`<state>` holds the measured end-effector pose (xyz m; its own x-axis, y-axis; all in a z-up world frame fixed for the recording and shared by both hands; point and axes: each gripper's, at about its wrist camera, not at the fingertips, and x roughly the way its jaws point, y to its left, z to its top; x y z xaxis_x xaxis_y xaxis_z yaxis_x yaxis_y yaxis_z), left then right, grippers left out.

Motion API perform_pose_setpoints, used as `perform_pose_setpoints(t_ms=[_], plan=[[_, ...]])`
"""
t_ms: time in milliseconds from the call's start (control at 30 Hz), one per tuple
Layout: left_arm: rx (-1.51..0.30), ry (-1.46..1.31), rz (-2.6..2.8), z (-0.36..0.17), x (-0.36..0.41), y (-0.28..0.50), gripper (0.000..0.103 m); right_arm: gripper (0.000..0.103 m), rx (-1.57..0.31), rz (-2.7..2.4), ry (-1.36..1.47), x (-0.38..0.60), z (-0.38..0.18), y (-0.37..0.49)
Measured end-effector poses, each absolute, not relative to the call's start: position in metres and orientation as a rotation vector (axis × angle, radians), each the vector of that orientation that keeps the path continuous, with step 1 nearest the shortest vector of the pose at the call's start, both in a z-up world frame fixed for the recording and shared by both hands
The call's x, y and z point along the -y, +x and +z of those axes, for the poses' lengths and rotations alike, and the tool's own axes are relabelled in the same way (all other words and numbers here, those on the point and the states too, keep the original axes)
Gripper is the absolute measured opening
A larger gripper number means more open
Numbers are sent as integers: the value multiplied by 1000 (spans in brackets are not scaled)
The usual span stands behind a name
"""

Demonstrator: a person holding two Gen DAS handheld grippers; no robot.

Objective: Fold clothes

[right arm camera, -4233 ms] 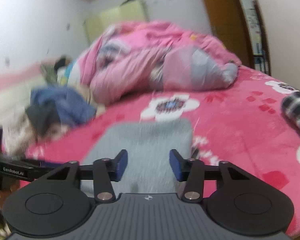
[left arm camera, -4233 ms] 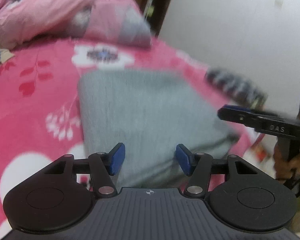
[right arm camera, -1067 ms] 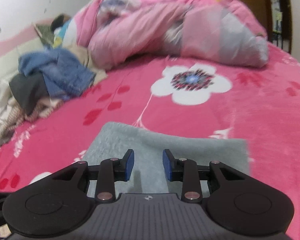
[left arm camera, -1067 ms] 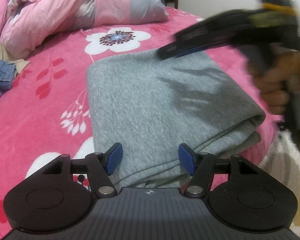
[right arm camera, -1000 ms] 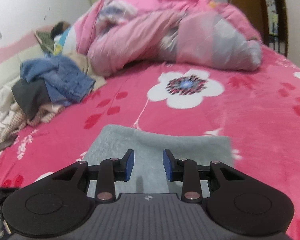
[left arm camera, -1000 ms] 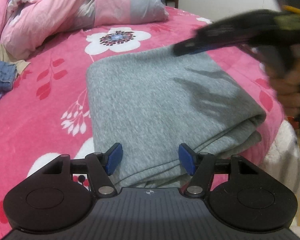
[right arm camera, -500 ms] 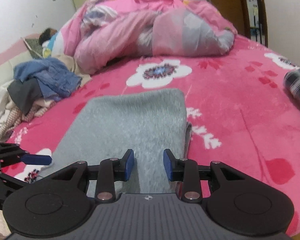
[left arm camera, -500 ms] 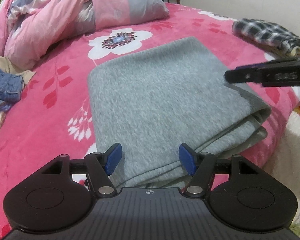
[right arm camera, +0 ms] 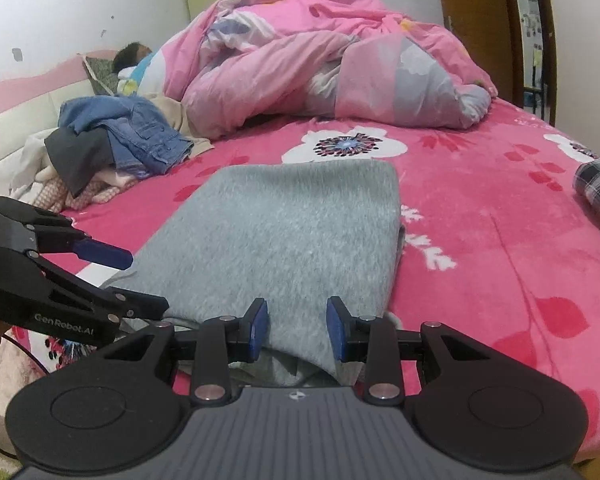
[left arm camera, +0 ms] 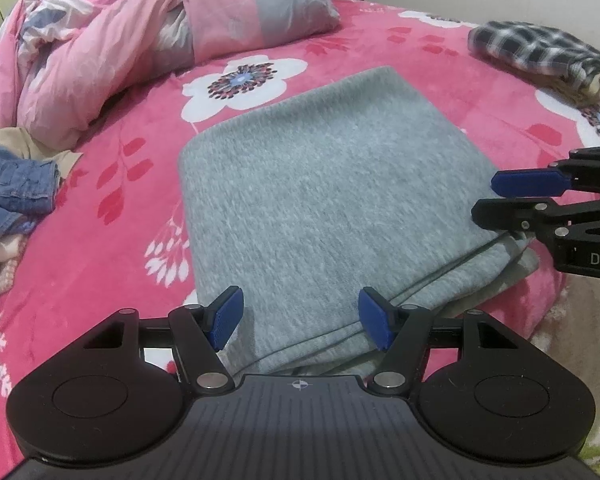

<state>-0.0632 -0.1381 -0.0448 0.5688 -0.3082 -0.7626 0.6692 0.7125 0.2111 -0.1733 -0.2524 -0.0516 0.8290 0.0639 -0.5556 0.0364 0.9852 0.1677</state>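
A grey folded garment lies flat on the pink flowered bed cover, its layered edges towards me. My left gripper hovers open over the near edge, nothing pinched between its blue pads. At the garment's right-hand corner my right gripper comes in from the side, jaws partly apart. In the right wrist view the same grey garment stretches away, its near corner lies under the right gripper, and the pads do not press it. The left gripper is at the left edge there.
A crumpled pink quilt fills the far end, with a person's head beside it. A heap of jeans and other clothes sits far left. A folded plaid garment lies far right. A pale rug shows beyond the bed's edge.
My right gripper has drawn back from the garment's far side, down to its near right corner. The left gripper has stayed put, only tilting a little. Neither jaw has changed its width.
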Motion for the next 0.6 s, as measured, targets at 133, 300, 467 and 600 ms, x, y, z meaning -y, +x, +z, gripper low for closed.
perform_pose_setpoints(t_ms=[133,300,467,600], plan=[[-767,525,-603,-45,138,-63,64,36,-586,11,186,254,-54,-176],[-767,525,-603,-45,138,-63,64,36,-576,8,195,256,-57,-179],[-767,525,-603,-45,138,-63,64,36,-571,7,200,257,-58,-180],[-768,523,-603,-45,137,-63,65,37,-569,6,198,257,-59,-181]])
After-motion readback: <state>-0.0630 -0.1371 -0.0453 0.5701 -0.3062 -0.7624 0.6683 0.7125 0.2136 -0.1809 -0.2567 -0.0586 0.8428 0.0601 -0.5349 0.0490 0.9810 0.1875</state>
